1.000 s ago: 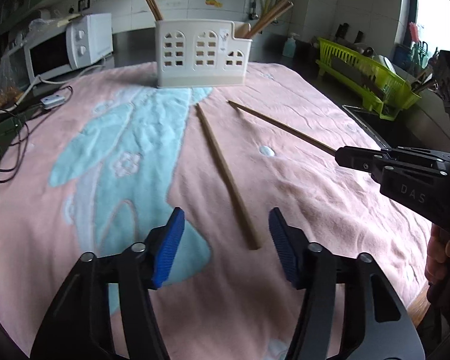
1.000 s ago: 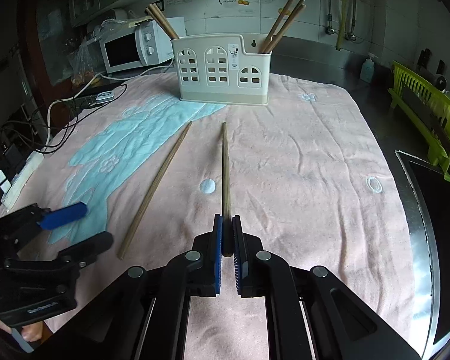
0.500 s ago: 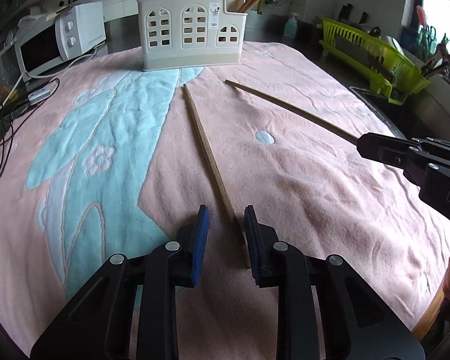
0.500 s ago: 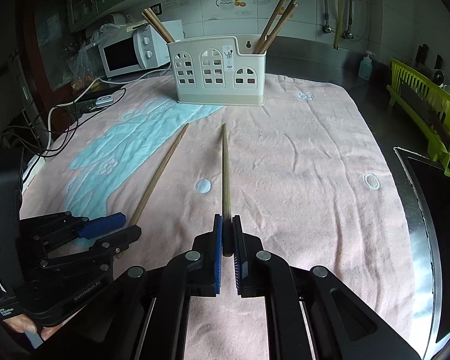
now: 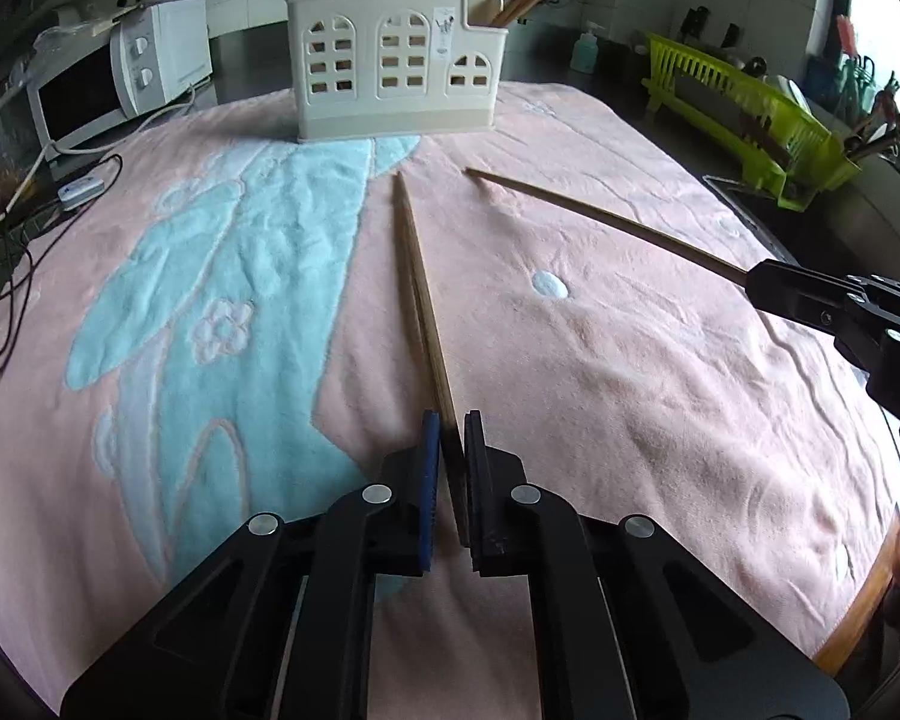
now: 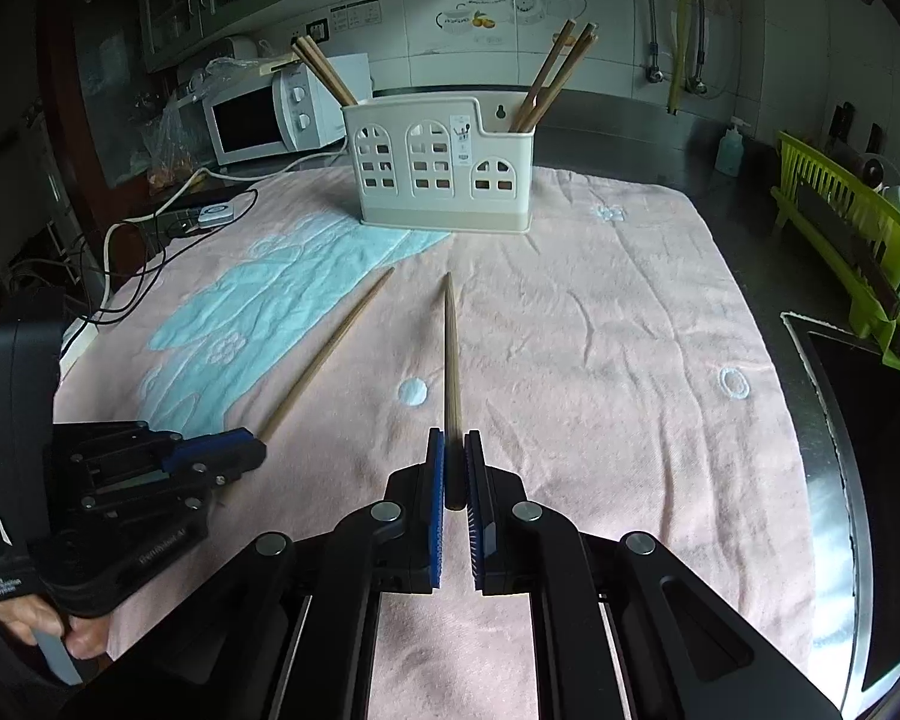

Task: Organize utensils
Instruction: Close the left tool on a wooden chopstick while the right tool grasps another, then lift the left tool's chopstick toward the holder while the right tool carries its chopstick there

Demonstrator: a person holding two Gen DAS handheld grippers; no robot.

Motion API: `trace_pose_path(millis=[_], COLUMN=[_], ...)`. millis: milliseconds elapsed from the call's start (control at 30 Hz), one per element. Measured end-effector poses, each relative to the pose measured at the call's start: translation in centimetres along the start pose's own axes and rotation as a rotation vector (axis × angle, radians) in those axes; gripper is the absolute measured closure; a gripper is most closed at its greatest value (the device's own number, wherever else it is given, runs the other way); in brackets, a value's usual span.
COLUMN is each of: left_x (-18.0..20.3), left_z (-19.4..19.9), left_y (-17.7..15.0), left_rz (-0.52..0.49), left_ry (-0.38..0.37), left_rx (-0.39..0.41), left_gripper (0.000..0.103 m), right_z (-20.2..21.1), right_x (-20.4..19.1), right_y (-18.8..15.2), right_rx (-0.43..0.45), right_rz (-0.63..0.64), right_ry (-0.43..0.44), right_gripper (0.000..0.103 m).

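A cream utensil holder [image 5: 393, 63] [image 6: 444, 165] stands at the far end of the pink towel, with several wooden chopsticks in its end compartments. My left gripper [image 5: 448, 438] [image 6: 252, 450] is shut on the near end of one wooden chopstick [image 5: 417, 288] [image 6: 330, 354] that lies on the towel. My right gripper [image 6: 453, 456] [image 5: 762, 282] is shut on the near end of a second wooden chopstick [image 6: 450, 348] [image 5: 600, 213], which points toward the holder.
A pink and blue towel [image 5: 630, 360] covers the table. A white microwave [image 5: 120, 90] and cables [image 5: 6, 228] are at the far left. A green dish rack [image 5: 750, 114] and a soap bottle [image 6: 729, 147] stand at the right, by a sink edge [image 6: 834, 420].
My left gripper moved forward and closed on the near end of the left chopstick. My right gripper stayed shut on its chopstick.
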State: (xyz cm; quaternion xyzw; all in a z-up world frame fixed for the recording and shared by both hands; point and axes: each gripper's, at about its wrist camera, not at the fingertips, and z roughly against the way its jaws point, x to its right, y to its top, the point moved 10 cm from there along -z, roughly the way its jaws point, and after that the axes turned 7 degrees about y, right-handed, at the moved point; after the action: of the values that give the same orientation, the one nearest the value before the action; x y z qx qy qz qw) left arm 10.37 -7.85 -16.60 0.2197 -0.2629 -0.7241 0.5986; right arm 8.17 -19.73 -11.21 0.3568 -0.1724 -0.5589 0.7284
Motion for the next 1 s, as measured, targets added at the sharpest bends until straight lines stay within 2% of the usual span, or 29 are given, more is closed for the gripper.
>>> trace_pose_path(millis=[433, 1000], left_x=[-4.1, -6.5], left_z=[5.7, 9.7], left_y=[5.5, 10.7], left_rz=[0.074, 0.051], left_ry=[0.004, -0.012], left_rx=[0.266, 0.389], left_gripper=[0.098, 0.098], right_z=[2.8, 5.2], right_x=[-0.7, -2.0], right_y=[4.0, 9.0], right_rx=[0.092, 0.173], right_rz=[0.034, 0.075], right_ry=[0.001, 0.046], right_gripper=[0.096, 0.096])
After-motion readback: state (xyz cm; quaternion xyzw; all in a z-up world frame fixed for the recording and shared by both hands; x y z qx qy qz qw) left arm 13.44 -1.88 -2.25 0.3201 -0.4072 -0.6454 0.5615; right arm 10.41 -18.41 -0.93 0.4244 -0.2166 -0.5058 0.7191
